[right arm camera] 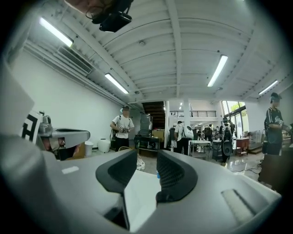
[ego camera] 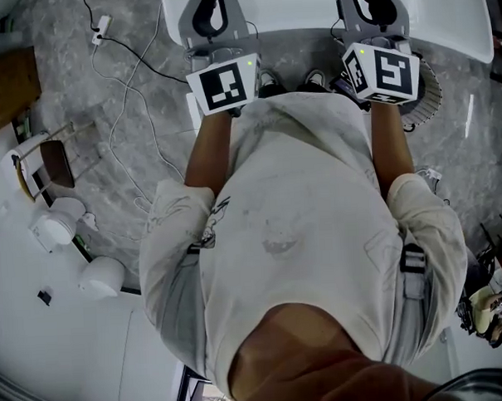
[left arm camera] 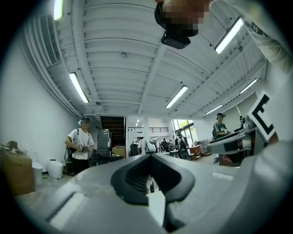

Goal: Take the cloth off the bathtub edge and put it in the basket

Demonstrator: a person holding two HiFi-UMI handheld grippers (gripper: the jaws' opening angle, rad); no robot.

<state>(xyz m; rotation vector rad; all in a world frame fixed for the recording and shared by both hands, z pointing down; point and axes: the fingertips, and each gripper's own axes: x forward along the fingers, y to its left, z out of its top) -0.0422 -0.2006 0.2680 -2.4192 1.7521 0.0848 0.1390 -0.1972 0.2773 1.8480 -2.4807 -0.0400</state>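
Straight ahead of your feet the white bathtub edge [ego camera: 309, 6] blocks the way, and the pale woven basket [ego camera: 431, 92] stands close on your right. To your left the grey stone floor [ego camera: 100, 173] is open, save for a loose white cable [ego camera: 127, 105] and white rounded objects [ego camera: 57, 227].

Marker cubes [ego camera: 224, 86] black-on-white squares — floor [ego camera: 108, 160] grey marble, shirt [ego camera: 302, 218] off-white, fingers [right arm camera: 176, 176] black-padded grey.

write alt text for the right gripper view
The right gripper points level into a large white hall, its two dark jaws slightly apart with nothing between them. A person in a white shirt stands in the distance, more people and tables beyond, under long ceiling lights.
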